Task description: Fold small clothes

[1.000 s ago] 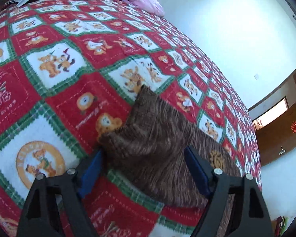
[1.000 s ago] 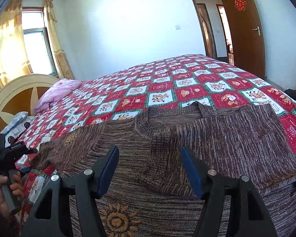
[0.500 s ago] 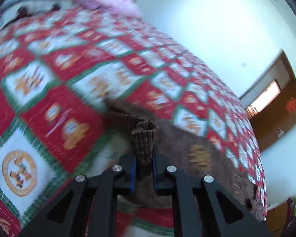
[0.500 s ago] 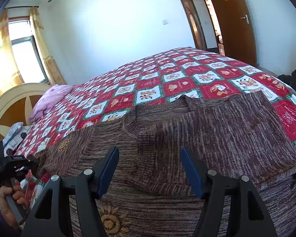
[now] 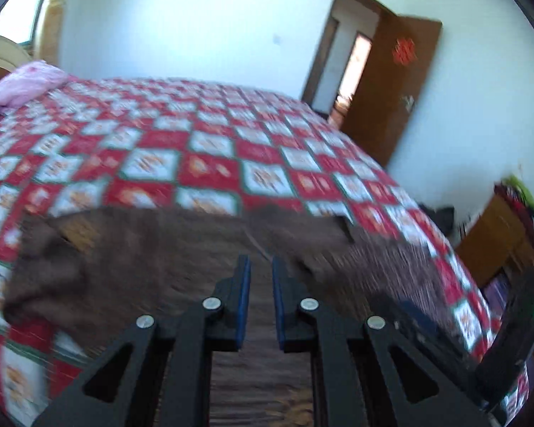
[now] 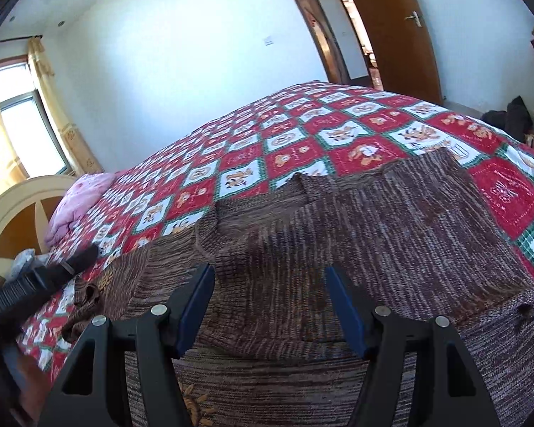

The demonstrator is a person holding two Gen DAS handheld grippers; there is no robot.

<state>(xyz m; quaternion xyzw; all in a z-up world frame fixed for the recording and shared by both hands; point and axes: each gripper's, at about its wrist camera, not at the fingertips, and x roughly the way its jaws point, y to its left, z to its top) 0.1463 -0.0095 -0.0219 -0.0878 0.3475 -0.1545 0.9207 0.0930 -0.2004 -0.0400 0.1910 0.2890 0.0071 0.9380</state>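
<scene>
— Brown knit, that sweater [image 6: 391, 235]. It's spread across the near part of the bed [image 6: 302, 149], on the red and white checked quilt, with its right sleeve already laid over the chest.

— And the left gripper [image 5: 260, 277]?

— Jaws nearly together, only a narrow gap. That view is smeared, so I can't tell whether any knit is pinched between them. From the other side there's a bunched sleeve end [image 6: 85, 297] right by it, so my guess is it's carrying the left sleeve inward.

— The right gripper [image 6: 270, 284]?

— Jaws wide, holding nothing, hanging just over the chest of the sweater.

— What could spoil it?

— If the grip is only on the cuff, loose knit stretches and slides, so the sleeve may slip out halfway and drop in a heap. A fast pull could also drag the whole body sideways, since nothing is pinning it, and undo the sleeve folded on the right. The quilt's soft too; it may ruck up underneath.

— The pink pillow [image 6: 78, 206]?

— Well apart, near the headboard.
</scene>
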